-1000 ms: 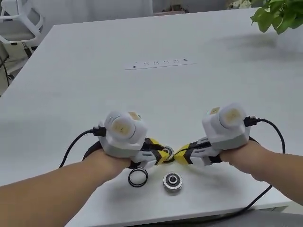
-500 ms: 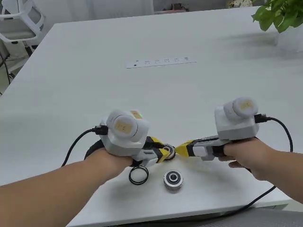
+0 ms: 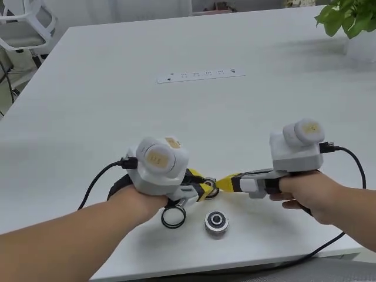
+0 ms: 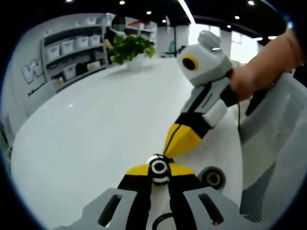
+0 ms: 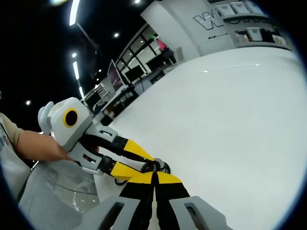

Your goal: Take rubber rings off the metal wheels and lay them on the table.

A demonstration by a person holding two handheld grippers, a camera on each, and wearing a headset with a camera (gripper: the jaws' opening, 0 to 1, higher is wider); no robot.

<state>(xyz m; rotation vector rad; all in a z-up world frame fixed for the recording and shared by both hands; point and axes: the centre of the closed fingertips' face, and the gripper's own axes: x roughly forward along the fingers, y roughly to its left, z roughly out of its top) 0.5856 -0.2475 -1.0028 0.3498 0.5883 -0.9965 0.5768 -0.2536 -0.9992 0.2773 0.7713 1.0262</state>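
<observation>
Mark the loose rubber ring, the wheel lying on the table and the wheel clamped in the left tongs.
loose rubber ring [image 3: 163, 217], head view, left side of its band
wheel lying on the table [image 3: 217, 222], head view, its hub
clamped wheel [image 4: 159, 167], left gripper view, its hub

This looks like an open-plan office or company lab. Well beyond the fingers [image 3: 228, 183], the wide white bench [image 3: 117, 88] carries a built-in socket strip [image 3: 200, 75], with a white office chair [image 3: 26, 26] past its far left corner and a potted plant [image 3: 346, 17] far to the right. Farther off beyond the fingers are shelves of storage bins [image 4: 72, 52], desk monitors [image 5: 127, 74], big wall lettering [image 5: 225, 17] and ceiling strip lights [image 5: 74, 12].
</observation>
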